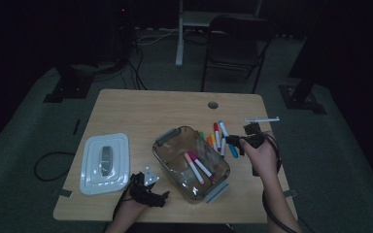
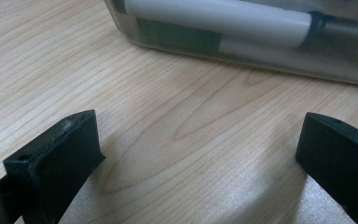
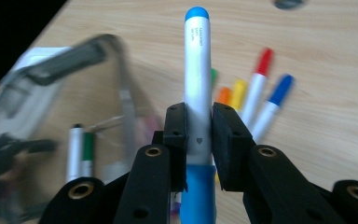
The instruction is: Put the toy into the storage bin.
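Observation:
My right gripper (image 3: 198, 121) is shut on a white marker with a blue cap (image 3: 197, 56), which stands straight up between the pads. In the high view this gripper (image 1: 234, 141) hovers just right of the clear container (image 1: 167, 145), with the blue marker (image 1: 233, 149) in it. Several coloured markers (image 1: 217, 133) lie on the table beside it, among them red (image 3: 263, 63), blue (image 3: 279, 91) and yellow (image 3: 237, 91). Two pink-tipped markers (image 1: 196, 167) lie inside the container. My left gripper (image 2: 196, 154) rests open on the wood, close to the container's wall (image 2: 261, 51).
A white lid (image 1: 104, 162) lies at the table's left. A small white strip (image 1: 262, 118) lies near the right edge. A round hole (image 1: 212, 104) is in the tabletop at the back. A folding chair (image 1: 235, 43) stands beyond the table.

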Demonstrator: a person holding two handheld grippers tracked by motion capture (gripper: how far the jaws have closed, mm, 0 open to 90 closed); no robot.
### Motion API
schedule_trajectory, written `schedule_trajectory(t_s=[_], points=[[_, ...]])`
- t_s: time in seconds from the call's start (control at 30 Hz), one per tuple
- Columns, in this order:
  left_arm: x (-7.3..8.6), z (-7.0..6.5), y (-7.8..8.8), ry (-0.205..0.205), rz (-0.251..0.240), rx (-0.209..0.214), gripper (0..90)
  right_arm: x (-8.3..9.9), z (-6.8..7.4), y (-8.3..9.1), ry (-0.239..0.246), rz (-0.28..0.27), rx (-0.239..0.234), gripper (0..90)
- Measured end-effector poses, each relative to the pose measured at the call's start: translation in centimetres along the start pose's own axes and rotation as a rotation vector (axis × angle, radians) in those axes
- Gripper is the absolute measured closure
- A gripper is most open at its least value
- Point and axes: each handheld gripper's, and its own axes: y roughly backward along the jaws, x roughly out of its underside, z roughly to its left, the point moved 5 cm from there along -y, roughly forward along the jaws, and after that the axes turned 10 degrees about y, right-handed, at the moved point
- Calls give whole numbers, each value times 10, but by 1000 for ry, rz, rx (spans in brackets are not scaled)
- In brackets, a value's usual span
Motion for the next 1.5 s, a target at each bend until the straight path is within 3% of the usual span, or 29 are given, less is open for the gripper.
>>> schedule_trajectory(t_s=[0.17, 0.2, 0.37, 0.6, 0.73, 0.8, 1.03, 1.27, 1.5], points=[[0, 0, 0, 0, 1, 0, 5, -11, 30, 3, 69, -8, -54, 763], [0, 0, 0, 0, 1, 0, 5, -11, 30, 3, 69, -8, -54, 763], [0, 0, 0, 0, 1, 1, 5, -19, 62, -4, 136, 2, -118, 762], [0, 0, 0, 0, 2, 1, 5, -23, 99, -26, 224, 66, -182, 762], [0, 0, 0, 0, 2, 1, 5, -18, 118, -45, 244, 114, -241, 762], [0, 0, 0, 0, 2, 1, 5, -15, 125, -56, 258, 146, -240, 762], [0, 0, 0, -1, 3, 1, 5, 2, 138, -95, 269, 254, -261, 762], [0, 0, 0, -1, 1, 1, 5, 15, 142, -118, 258, 343, -282, 761], [0, 0, 0, 0, -1, 0, 5, 28, 141, -132, 265, 425, -256, 760]])
